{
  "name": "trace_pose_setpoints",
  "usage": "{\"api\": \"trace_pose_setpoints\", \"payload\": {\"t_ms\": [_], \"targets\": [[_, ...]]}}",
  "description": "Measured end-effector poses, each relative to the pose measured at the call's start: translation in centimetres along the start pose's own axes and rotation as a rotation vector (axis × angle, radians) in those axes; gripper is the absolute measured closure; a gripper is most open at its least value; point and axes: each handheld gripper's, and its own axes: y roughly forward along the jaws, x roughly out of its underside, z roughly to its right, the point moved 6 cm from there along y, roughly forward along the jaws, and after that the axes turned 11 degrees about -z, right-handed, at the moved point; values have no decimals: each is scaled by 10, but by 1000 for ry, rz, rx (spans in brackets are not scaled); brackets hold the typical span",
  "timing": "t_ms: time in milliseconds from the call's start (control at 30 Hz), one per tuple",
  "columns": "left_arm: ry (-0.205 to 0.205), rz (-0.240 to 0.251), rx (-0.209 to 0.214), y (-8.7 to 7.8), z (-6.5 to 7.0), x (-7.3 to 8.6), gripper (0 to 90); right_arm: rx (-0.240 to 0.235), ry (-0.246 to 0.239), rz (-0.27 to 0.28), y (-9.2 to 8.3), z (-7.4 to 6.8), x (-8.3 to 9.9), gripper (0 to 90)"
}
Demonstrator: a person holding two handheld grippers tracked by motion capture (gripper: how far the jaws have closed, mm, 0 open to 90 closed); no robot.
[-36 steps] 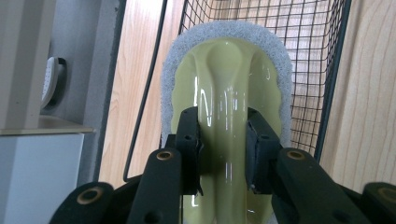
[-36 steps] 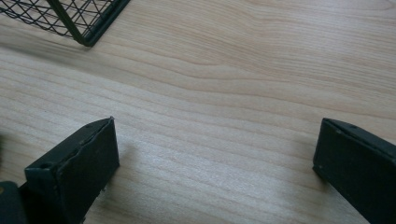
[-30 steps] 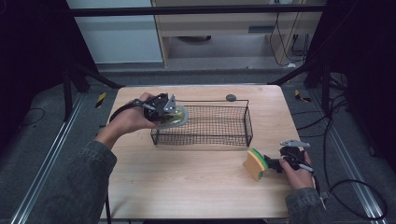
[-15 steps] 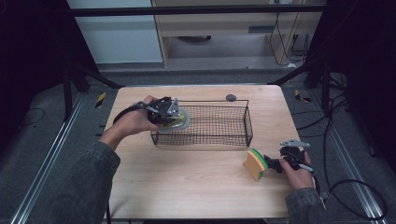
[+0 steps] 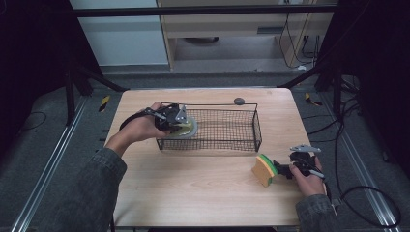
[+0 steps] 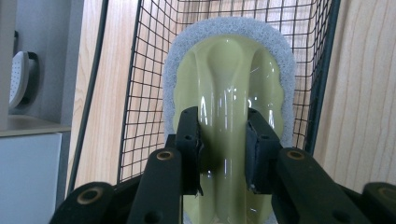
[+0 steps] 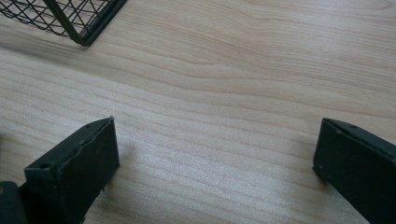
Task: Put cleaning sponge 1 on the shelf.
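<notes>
Left tool (image 6: 223,154): left gripper view shows jaws clamped on a yellow-green scrubber's (image 6: 229,93) ridge, white pad around it. High view: scrubber at the wire basket's (image 5: 227,128) left end, forearm angled in. Right tool (image 7: 215,163): jaws wide over bare bench (image 7: 233,70); sponge (image 5: 265,169) right of the basket.

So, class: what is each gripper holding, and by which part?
The left gripper grips the scrubber by its glossy yellow-green handle ridge, over the wire basket. The right gripper holds nothing: its jaws stand open over bare table.
</notes>
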Motion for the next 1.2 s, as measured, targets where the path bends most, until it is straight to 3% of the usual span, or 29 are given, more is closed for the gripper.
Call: {"api": "trace_pose_setpoints", "payload": {"t_ms": [700,1200], "targets": [[-18,-23,44,18,6,12,707,0,0,0,0,0,0,4],[-29,-45,64,26,7,11,708,1,0,0,0,0,0,4]]}}
